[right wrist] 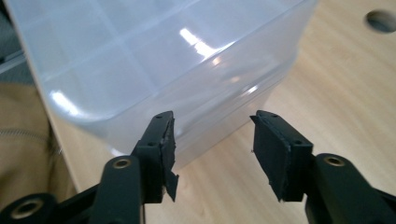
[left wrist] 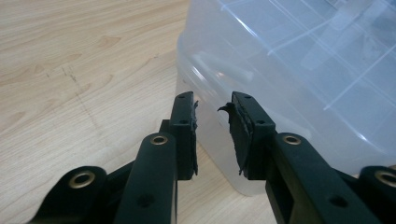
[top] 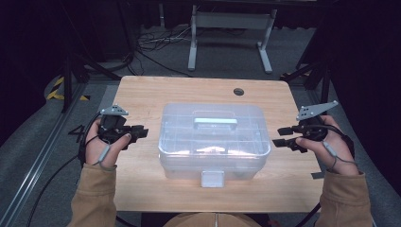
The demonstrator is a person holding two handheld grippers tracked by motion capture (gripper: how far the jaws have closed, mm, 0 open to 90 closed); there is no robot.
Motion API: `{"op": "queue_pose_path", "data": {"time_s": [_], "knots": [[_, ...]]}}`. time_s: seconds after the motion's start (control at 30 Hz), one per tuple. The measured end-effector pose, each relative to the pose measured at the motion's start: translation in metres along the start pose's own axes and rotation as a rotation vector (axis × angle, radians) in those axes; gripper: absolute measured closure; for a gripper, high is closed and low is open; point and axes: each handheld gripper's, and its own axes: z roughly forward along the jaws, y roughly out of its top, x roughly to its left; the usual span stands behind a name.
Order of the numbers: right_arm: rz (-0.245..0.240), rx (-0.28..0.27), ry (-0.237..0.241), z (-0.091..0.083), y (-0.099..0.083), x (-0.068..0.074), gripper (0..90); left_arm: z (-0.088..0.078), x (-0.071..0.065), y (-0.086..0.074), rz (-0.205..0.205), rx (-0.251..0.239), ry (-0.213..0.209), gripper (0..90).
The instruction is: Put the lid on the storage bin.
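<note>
1. A light wooden table [top: 142, 94] stands on a grey floor [top: 227, 56]; a round hole [top: 239, 91] sits at its one o'clock corner.
2. At twelve o'clock, a grey metal stand [top: 230, 28] rises beside loose black cables [top: 156, 40].
3. Yellow-black hazard tape [top: 59, 90] marks the floor at ten o'clock.
4. The surrounding walls are dark.

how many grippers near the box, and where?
2. The left gripper sits beside the left end of the clear plastic lidded box; the right gripper beside its right end. Both stand with jaws open, touching nothing.
</note>
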Motion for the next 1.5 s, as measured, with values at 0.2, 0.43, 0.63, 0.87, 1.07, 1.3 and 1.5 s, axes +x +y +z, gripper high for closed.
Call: {"op": "queue_pose_path", "data": {"time_s": [0.2, 0.43, 0.63, 0.87, 1.07, 1.3, 1.5], "knots": [[0.044, -0.108, -0.092, -0.005, -0.001, -0.015, 39.5, -0.003, 0.003, -0.006, -0.003, -0.016, 0.015, 69.7], [0.091, -0.163, -0.166, 0.0, -0.011, -0.035, 35.4, 0.0, 0.009, -0.007, -0.007, -0.023, 0.028, 68.5], [0.141, -0.186, -0.225, 0.003, -0.022, -0.052, 32.4, 0.005, 0.014, -0.008, -0.004, -0.029, 0.039, 67.3], [0.156, -0.188, -0.245, 0.011, -0.034, -0.068, 32.2, 0.012, 0.021, -0.01, 0.014, -0.04, 0.049, 63.4], [0.167, -0.173, -0.251, 0.018, -0.042, -0.08, 31.6, 0.018, 0.028, -0.014, 0.019, -0.043, 0.055, 61.3], [0.182, -0.156, -0.259, 0.028, -0.051, -0.09, 31.4, 0.025, 0.035, -0.017, 0.017, -0.032, 0.064, 59.9], [0.201, -0.129, -0.27, 0.038, -0.058, -0.097, 30.9, 0.032, 0.041, -0.021, 0.009, -0.019, 0.068, 59.1]]}}
